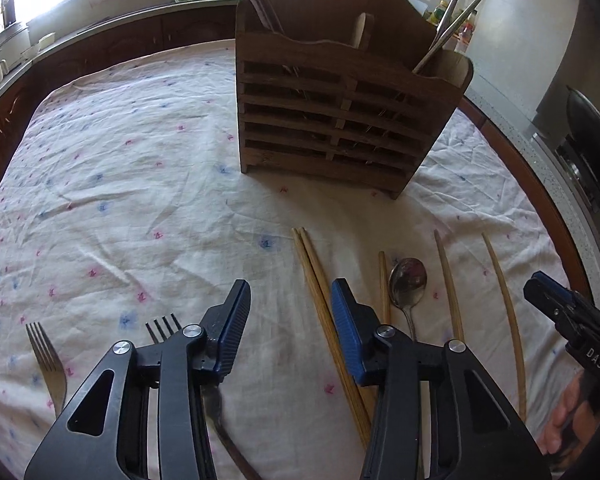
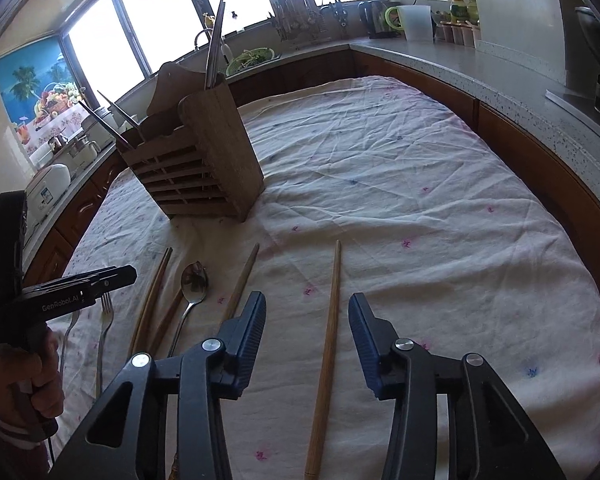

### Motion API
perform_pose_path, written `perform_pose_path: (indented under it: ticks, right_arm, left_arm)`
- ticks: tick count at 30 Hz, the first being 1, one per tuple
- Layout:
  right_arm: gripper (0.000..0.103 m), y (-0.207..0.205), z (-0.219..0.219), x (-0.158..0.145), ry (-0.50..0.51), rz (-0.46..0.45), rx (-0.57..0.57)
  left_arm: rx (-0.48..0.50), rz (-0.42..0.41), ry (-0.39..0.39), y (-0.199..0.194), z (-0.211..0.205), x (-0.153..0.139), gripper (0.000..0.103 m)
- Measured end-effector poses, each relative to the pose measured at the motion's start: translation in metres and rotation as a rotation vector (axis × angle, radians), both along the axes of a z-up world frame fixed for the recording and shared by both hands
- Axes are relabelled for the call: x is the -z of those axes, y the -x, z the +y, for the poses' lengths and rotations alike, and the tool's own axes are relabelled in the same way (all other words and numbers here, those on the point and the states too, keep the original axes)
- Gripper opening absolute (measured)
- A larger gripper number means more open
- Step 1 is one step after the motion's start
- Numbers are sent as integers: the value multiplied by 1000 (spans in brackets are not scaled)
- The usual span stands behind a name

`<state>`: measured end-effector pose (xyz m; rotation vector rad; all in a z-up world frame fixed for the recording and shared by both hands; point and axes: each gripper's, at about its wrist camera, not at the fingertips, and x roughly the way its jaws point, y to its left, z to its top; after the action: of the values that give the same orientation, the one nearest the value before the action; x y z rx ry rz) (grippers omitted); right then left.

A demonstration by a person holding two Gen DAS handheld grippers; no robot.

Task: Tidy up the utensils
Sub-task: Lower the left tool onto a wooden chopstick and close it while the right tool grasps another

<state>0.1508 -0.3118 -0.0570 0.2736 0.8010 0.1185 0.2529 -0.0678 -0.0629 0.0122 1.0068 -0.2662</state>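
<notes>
Item: loose utensils on the cloth-covered tabletop [image 2: 420, 184], to be sorted into the wooden holder [image 1: 340, 120] that stands upright further back.

Right tongs [image 2: 307, 320]: part-spread, nothing pinched. One wooden chopstick [image 2: 329, 340] lies flat between the jaws, apart from both pads. Its long axis runs away from the camera, roughly in line with the tongs, tip toward the holder. This is the relation the coming grasp turns on: the jaws straddle the stick across its width, so closing should catch it mid-length.

Left tongs [image 1: 291, 312]: part-spread, nothing pinched. A pair of chopsticks [image 1: 320, 300] lies just inside the right-hand jaw, partly under it, long axis slanting away and leftward. A fork [image 1: 164, 326] shows its tines beside the other jaw; whether it touches cannot be told.

Further lots: second fork [image 1: 46, 356] at far left; spoon [image 1: 407, 280], bowl up, with more single chopsticks beside it.

Nearer hand: right for the lone chopstick, left for the pair.
</notes>
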Motion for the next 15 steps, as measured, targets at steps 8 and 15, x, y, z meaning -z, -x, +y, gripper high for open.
perform_pose_path:
  ticks: [8, 15]
  right_arm:
    - [44, -11, -3, 8, -7, 25, 7]
    - [36, -21, -1, 13, 1, 48, -5]
  left_arm:
    - [24, 26, -3, -12, -9, 14, 30]
    - [90, 23, -75, -7, -10, 15, 17]
